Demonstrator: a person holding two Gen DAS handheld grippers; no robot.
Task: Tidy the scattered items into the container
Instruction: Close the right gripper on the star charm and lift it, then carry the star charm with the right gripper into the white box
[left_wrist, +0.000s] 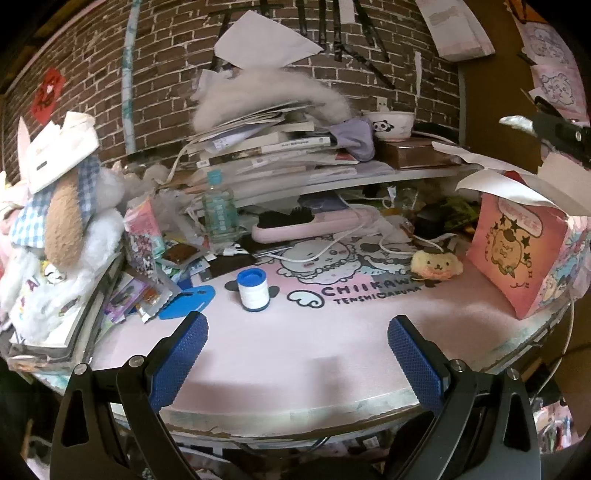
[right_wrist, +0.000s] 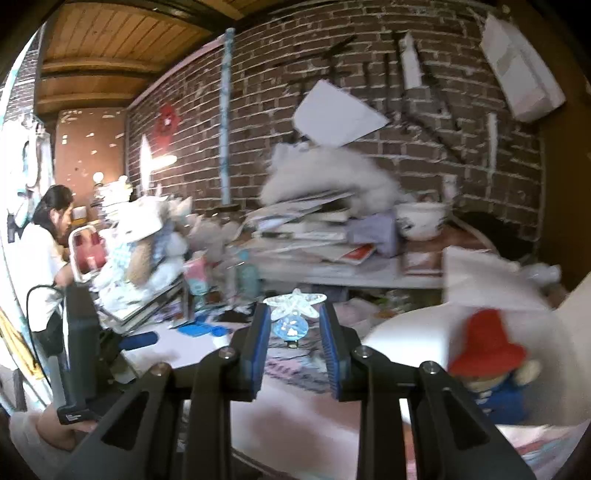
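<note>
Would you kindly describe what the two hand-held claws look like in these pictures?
Both claws share one design. The left claw has two flat fingers with blue, finely knurled pads, each mounted on black angular linkage arms with triangular cut-outs and silver pivot bolts. The right claw has the same blue pads edged in black, black linkage arms and silver bolts. No cables, markings or sleeves are visible on either.

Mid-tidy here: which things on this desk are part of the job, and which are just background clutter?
Job items:
- star-topped blue trinket, held in the right gripper
- blue-capped white roll
- yellow dog plush
- pink gift bag, likely the container

Lying about:
- book stack
- panda bowl
- water bottle
- hairbrush
</note>
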